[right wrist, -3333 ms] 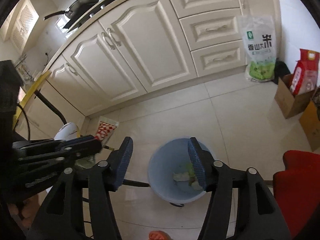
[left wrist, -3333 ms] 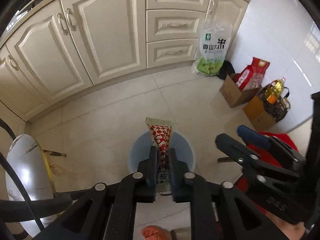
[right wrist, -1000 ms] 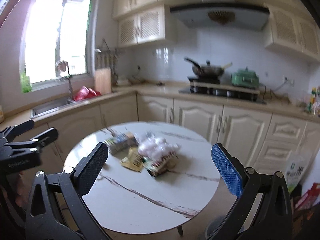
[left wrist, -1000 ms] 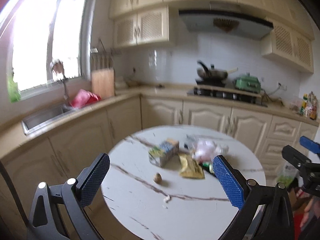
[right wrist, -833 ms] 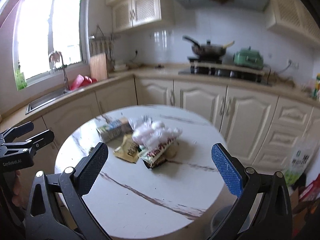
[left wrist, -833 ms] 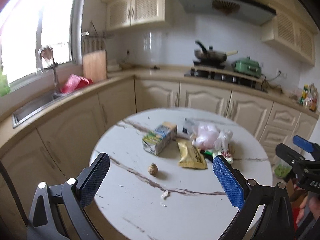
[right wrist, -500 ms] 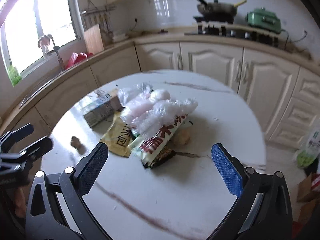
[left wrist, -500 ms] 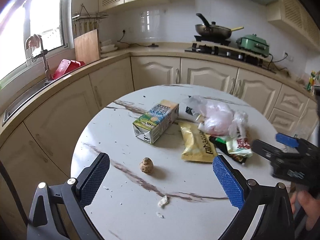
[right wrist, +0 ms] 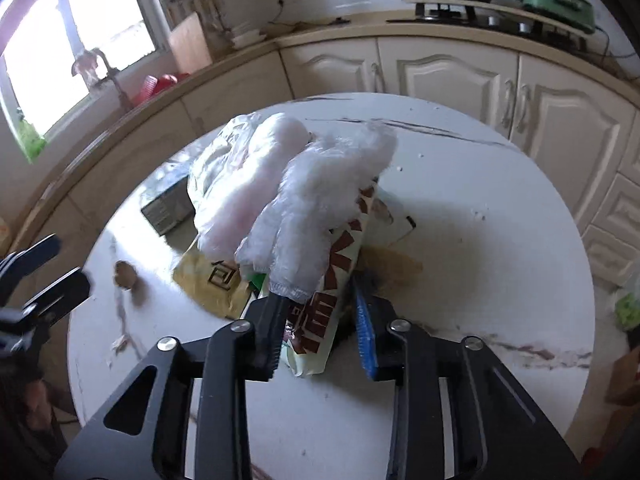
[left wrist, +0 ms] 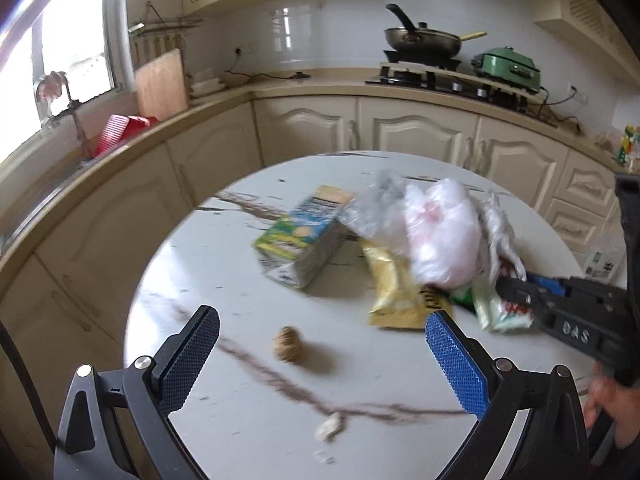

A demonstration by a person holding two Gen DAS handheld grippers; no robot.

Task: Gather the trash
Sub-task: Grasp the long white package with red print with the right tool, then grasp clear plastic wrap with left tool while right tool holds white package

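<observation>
On the round table [right wrist: 500,264], the right gripper [right wrist: 320,332] is closing narrowly around a snack wrapper [right wrist: 320,320], risking dragging the plastic bag [right wrist: 320,208] draped over it, while the left gripper [left wrist: 320,360] is hovering wide.

Daylight is pouring through the window [left wrist: 60,60] onto cream cabinets [left wrist: 416,132] curving around the room — a round marble table [left wrist: 240,420] is sitting in front, a wok [left wrist: 420,40] resting on the stove.
</observation>
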